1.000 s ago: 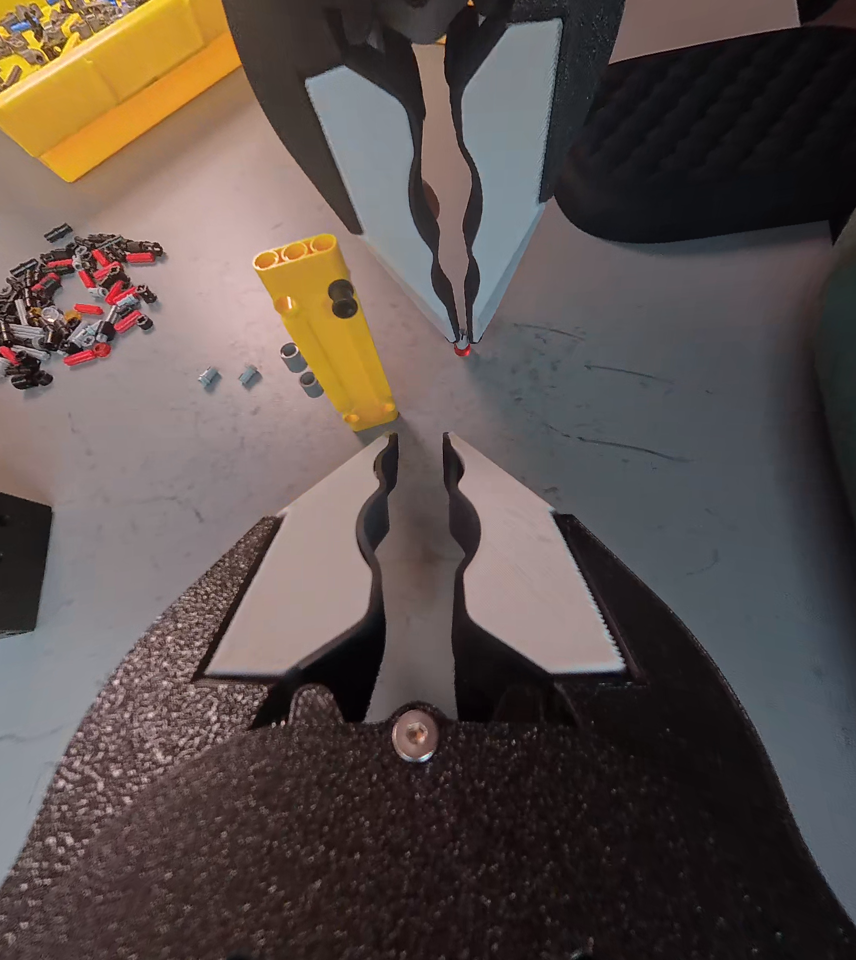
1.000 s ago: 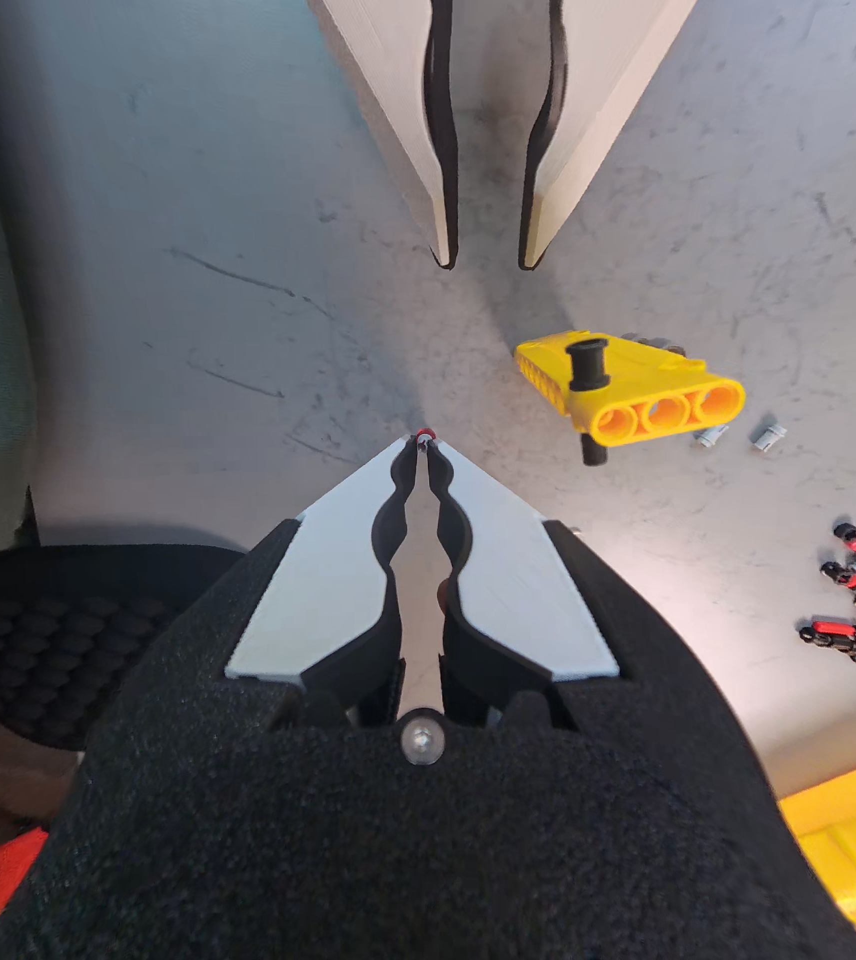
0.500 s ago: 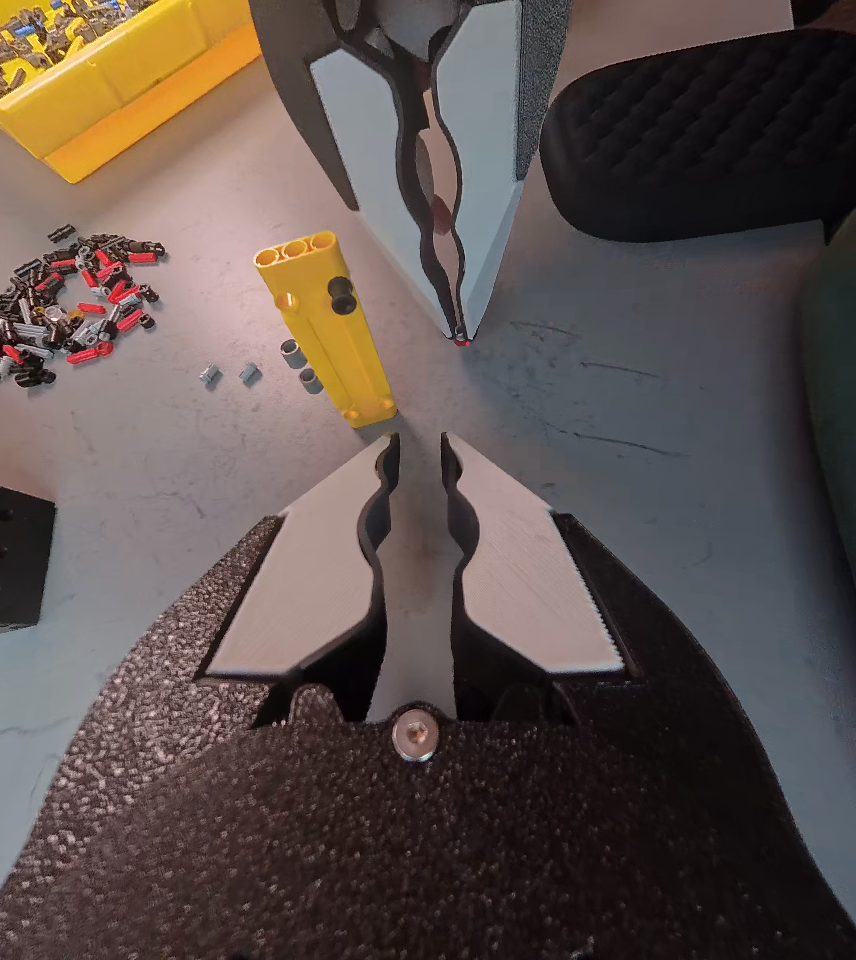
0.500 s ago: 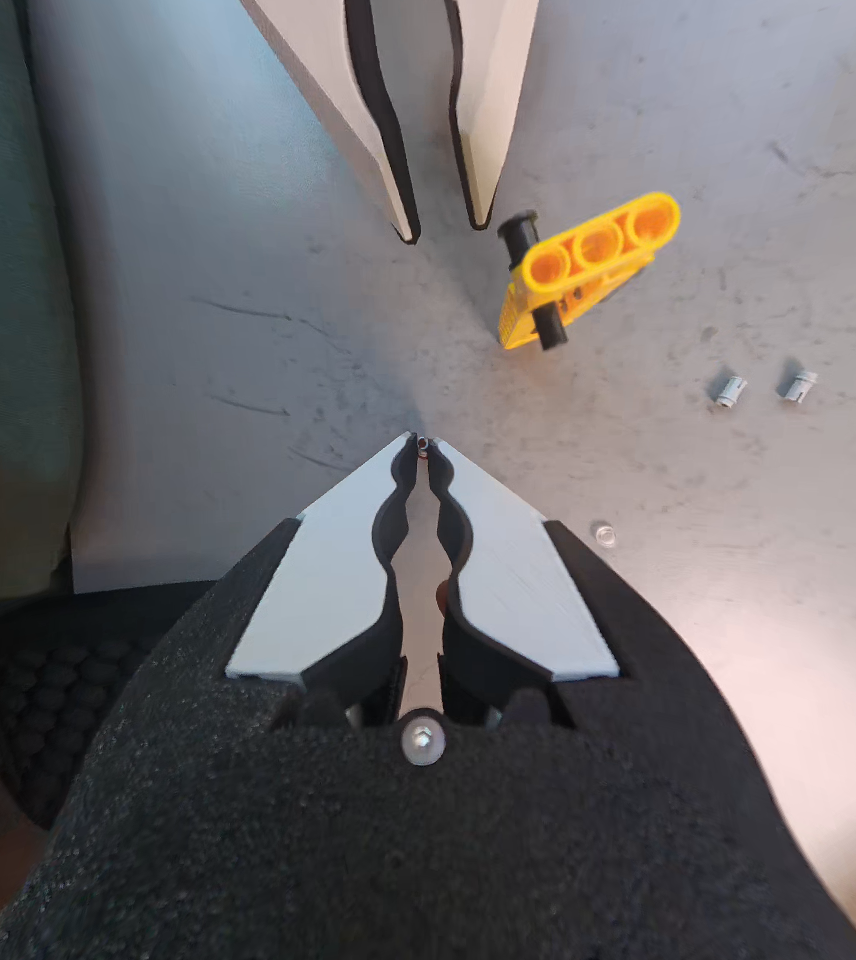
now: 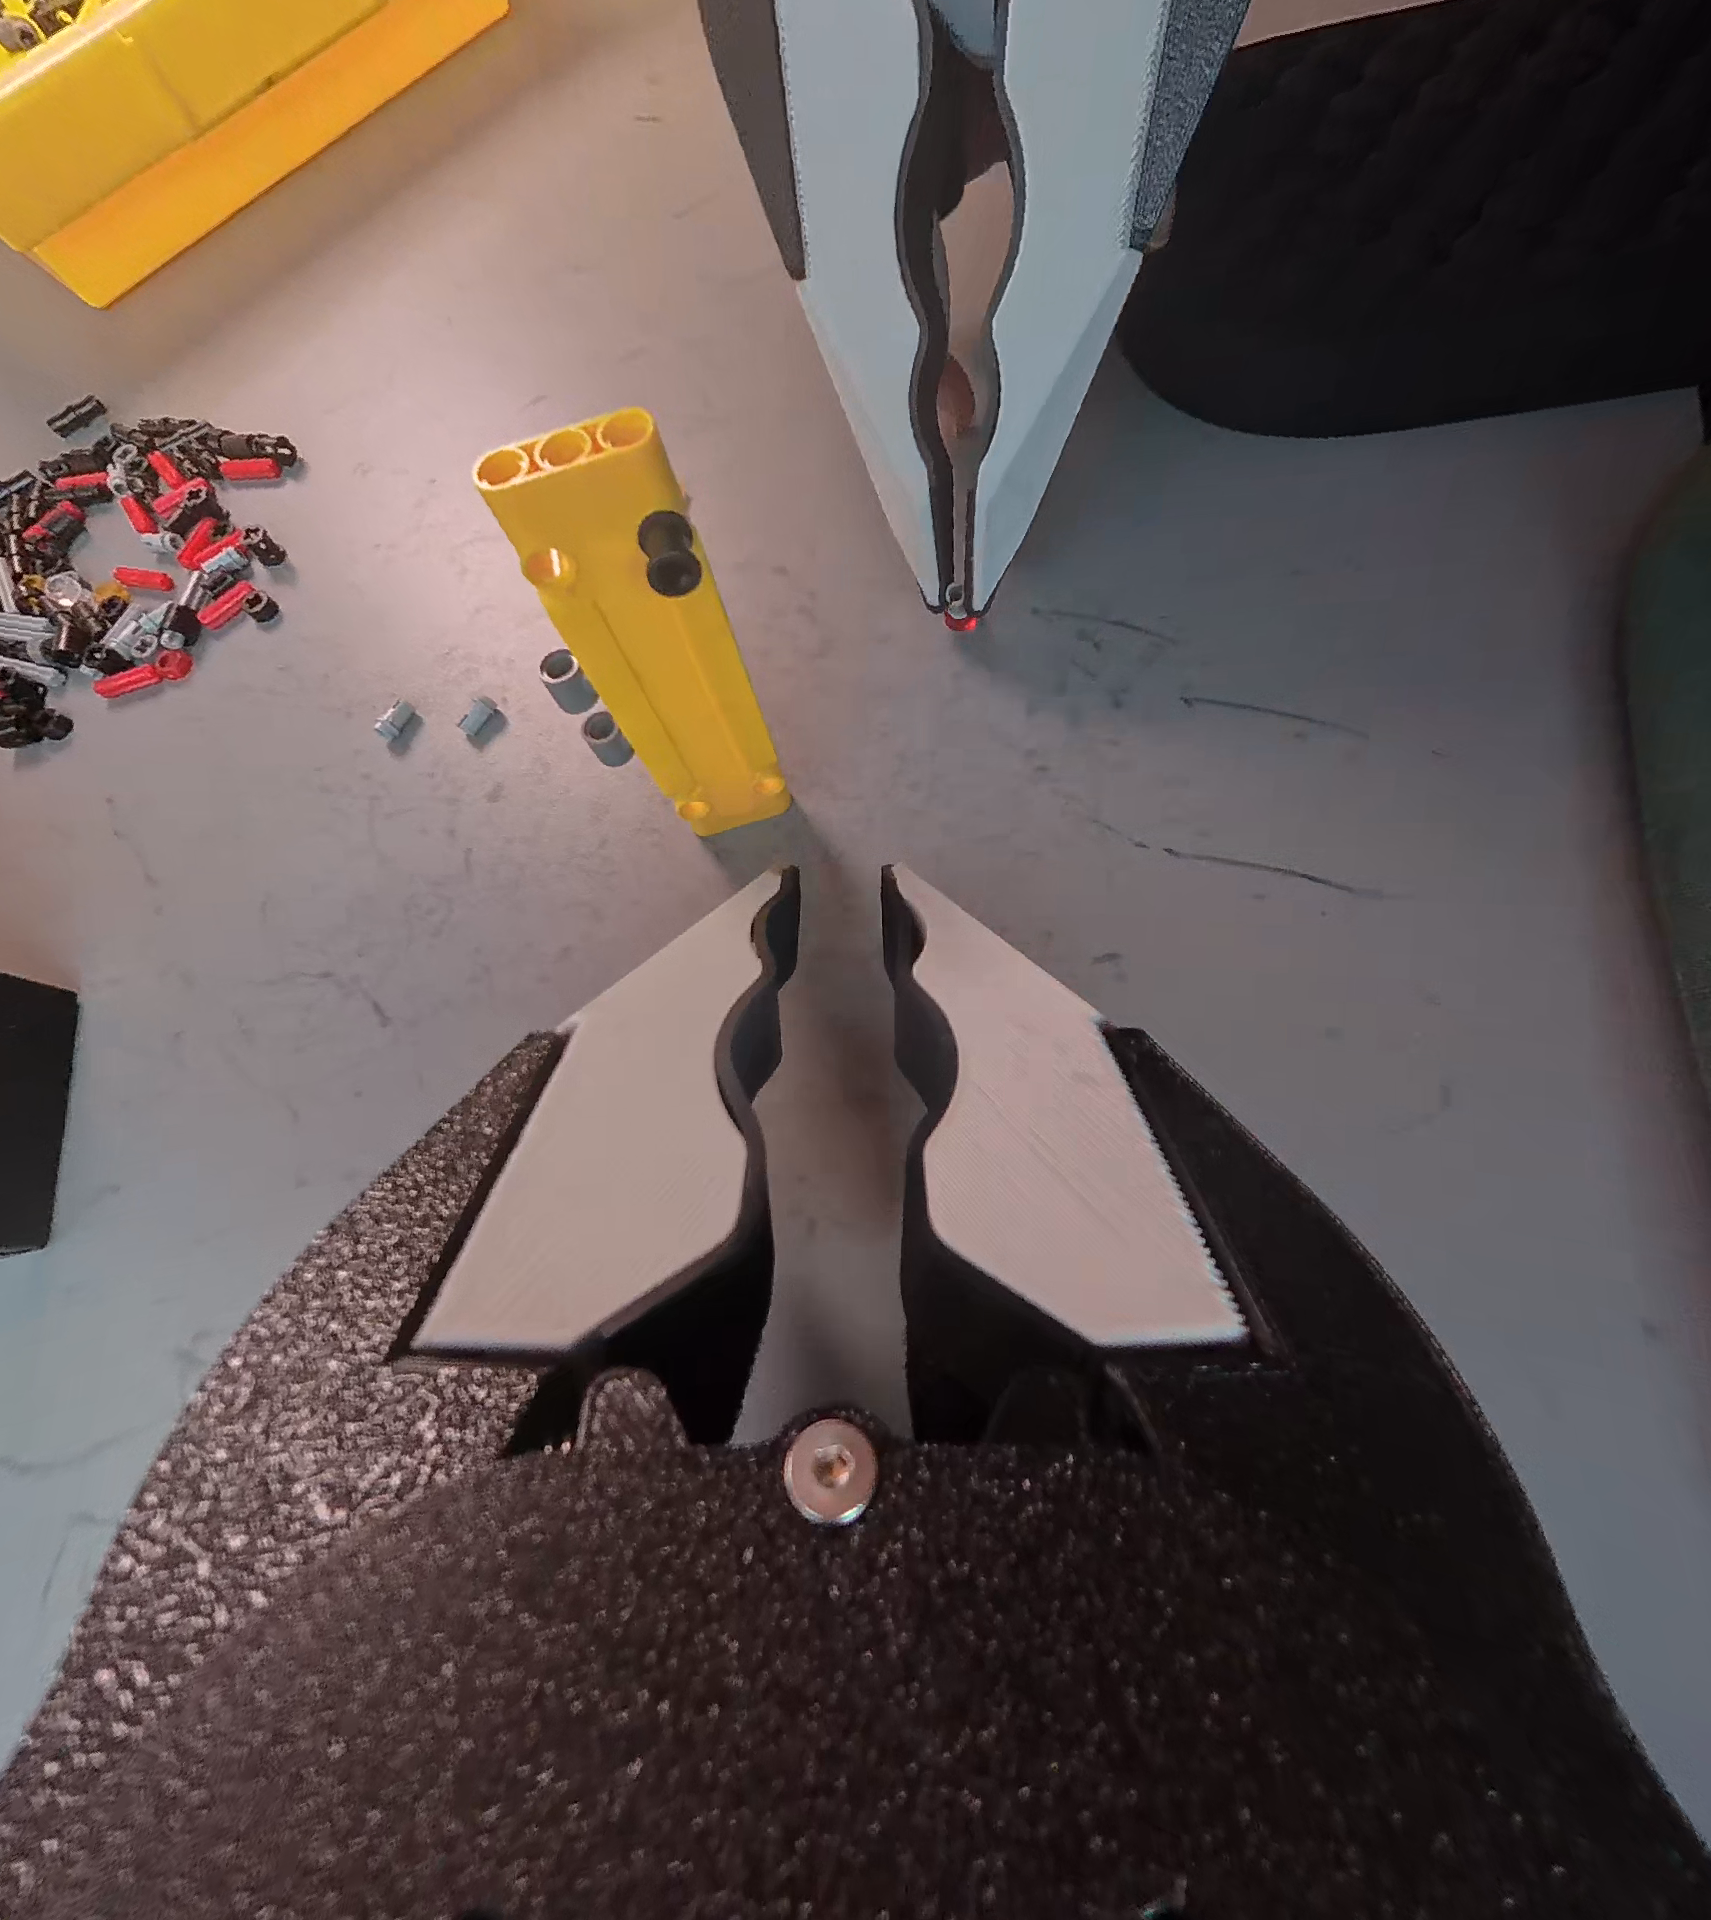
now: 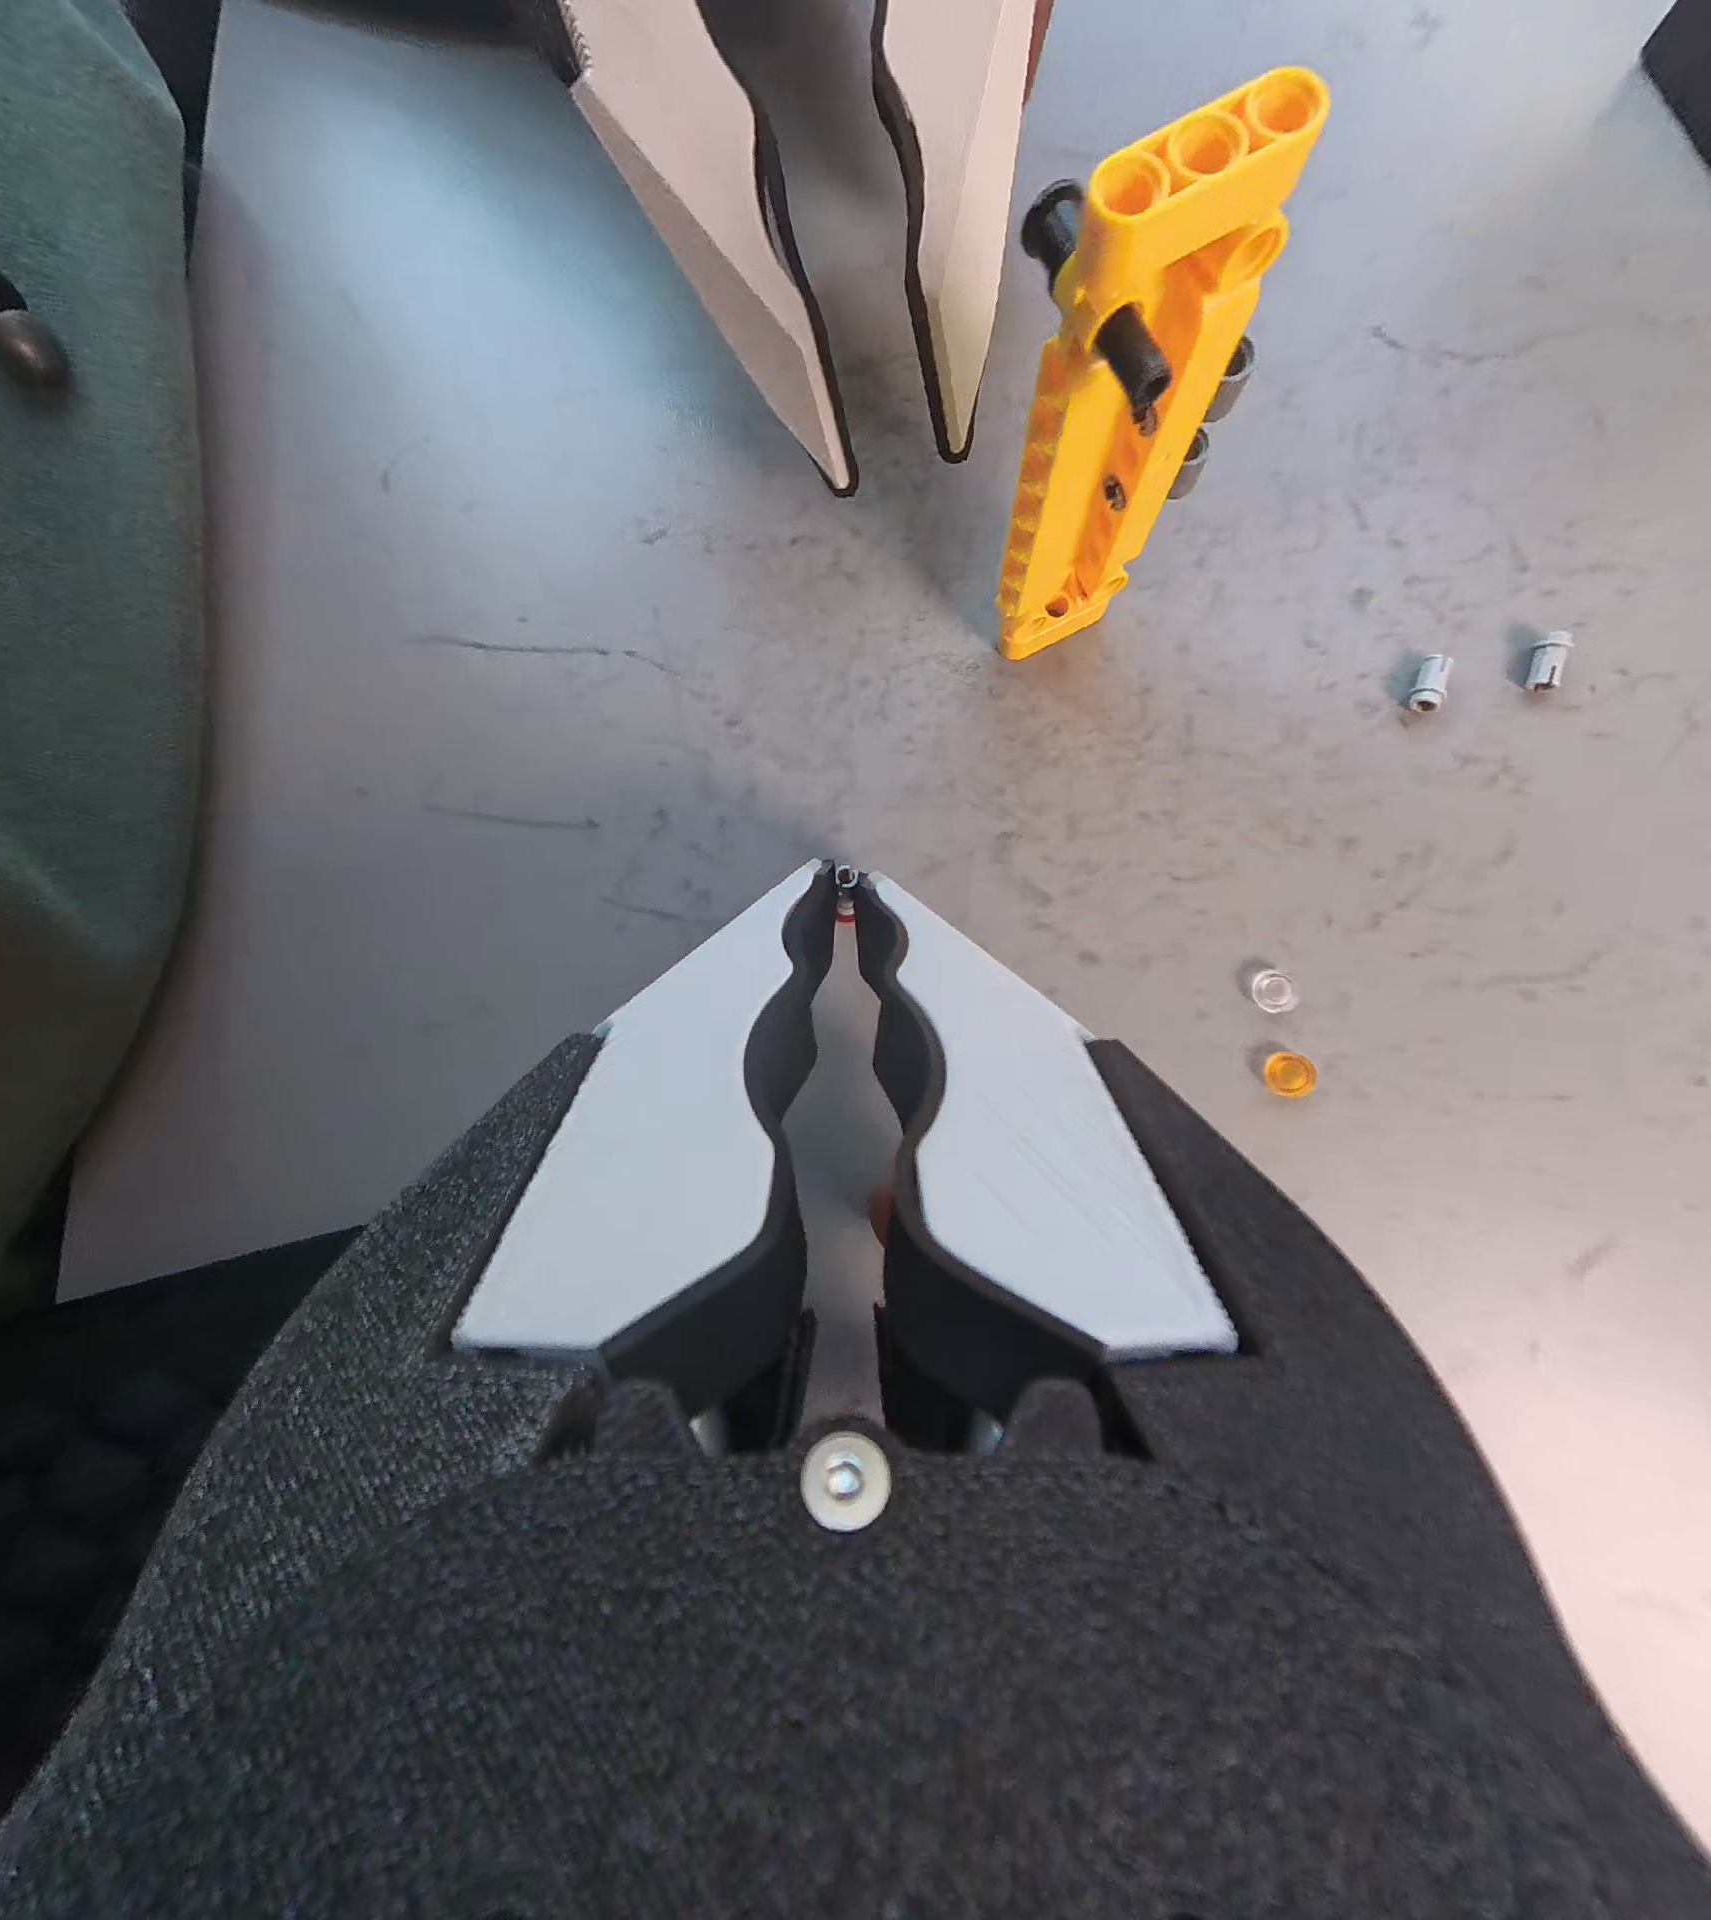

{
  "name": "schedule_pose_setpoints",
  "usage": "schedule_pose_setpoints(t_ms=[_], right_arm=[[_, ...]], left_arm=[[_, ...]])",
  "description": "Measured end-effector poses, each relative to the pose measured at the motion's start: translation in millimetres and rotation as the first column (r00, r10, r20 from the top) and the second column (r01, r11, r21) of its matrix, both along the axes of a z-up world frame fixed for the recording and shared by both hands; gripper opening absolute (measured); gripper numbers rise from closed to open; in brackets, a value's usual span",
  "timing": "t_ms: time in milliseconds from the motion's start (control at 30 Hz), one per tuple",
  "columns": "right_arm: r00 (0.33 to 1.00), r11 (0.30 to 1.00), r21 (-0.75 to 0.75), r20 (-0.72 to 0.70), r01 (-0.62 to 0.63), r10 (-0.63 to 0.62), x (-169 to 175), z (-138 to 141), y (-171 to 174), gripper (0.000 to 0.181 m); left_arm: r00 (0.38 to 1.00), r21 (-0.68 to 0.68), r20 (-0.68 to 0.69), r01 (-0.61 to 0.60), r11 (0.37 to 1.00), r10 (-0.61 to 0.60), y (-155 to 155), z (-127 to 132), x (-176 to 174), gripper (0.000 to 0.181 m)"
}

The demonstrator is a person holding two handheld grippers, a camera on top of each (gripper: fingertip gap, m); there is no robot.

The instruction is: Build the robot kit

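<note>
left wrist view is showing my left gripper (image 5: 838,883) with its fingers parted and nothing between them, hovering just above the grey surface (image 5: 1246,987). the nearest thing is a yellow beam (image 5: 638,634) lying at about 11 o'clock, its near end just beside my left fingertip but not touching. a black pin (image 5: 669,540) is sticking out of the beam, and two grey bushes (image 5: 586,707) are sitting against its 9 o'clock side. farther toward 10 o'clock a pile of small red and black parts (image 5: 72,582) is lying near a yellow bin (image 5: 155,156).

my right gripper (image 6: 843,878) is facing the left one from 12 o'clock, its fingers pinched together on a tiny red and grey piece (image 6: 843,896) at the very tips. in the right wrist view the beam is lying at 1 o'clock, well apart from those tips. two grey connectors (image 6: 1485,675), a clear round stud (image 6: 1272,987) and an orange round stud (image 6: 1287,1070) are resting at 2 to 3 o'clock.
</note>
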State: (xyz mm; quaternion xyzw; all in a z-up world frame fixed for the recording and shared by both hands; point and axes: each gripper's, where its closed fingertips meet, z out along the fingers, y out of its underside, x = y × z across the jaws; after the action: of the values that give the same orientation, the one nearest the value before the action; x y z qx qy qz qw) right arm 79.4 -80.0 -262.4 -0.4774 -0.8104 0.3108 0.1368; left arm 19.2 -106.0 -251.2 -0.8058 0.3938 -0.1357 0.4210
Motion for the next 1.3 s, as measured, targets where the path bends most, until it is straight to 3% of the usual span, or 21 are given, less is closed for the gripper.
schedule_pose_setpoints(t_ms=[567, 667, 733, 833, 1133, 1233, 1300], right_arm=[[0.996, 0.997, 0.077, -0.083, -0.020, 0.027, 11, -1, 2, 0.003], [0.996, 0.993, -0.082, -0.015, 0.083, -0.084, 10, 2, 2, 0.004], [0.982, 0.949, -0.260, -0.013, 0.178, -0.188, 1, 16, 1, 0.004], [0.960, 0.882, -0.398, -0.010, 0.251, -0.278, -11, 36, 5, 0.004], [0.996, 0.995, -0.047, -0.037, 0.085, -0.086, 12, 3, 3, 0.004], [0.994, 0.996, -0.049, -0.074, 0.079, -0.083, 9, 7, 3, 0.004], [0.986, 0.989, -0.122, -0.139, 0.078, -0.094, 2, 23, -3, 0.004]], left_arm=[[1.000, -0.001, -0.019, 0.004, 1.000, -0.004, -1, -3, 0, 0.015], [1.000, 0.007, -0.005, 0.006, 1.000, -0.006, -1, 0, 1, 0.016], [1.000, 0.019, 0.013, 0.014, 1.000, -0.014, -2, 4, 2, 0.017], [0.999, 0.040, 0.043, 0.031, 0.999, -0.033, -3, 10, 7, 0.018], [0.999, 0.038, 0.005, 0.050, 0.998, -0.050, -5, 5, 11, 0.019], [0.999, 0.043, -0.004, 0.053, 0.998, -0.053, -5, 5, 12, 0.019], [0.998, 0.051, 0.013, 0.064, 0.997, -0.065, -7, 8, 16, 0.018]])
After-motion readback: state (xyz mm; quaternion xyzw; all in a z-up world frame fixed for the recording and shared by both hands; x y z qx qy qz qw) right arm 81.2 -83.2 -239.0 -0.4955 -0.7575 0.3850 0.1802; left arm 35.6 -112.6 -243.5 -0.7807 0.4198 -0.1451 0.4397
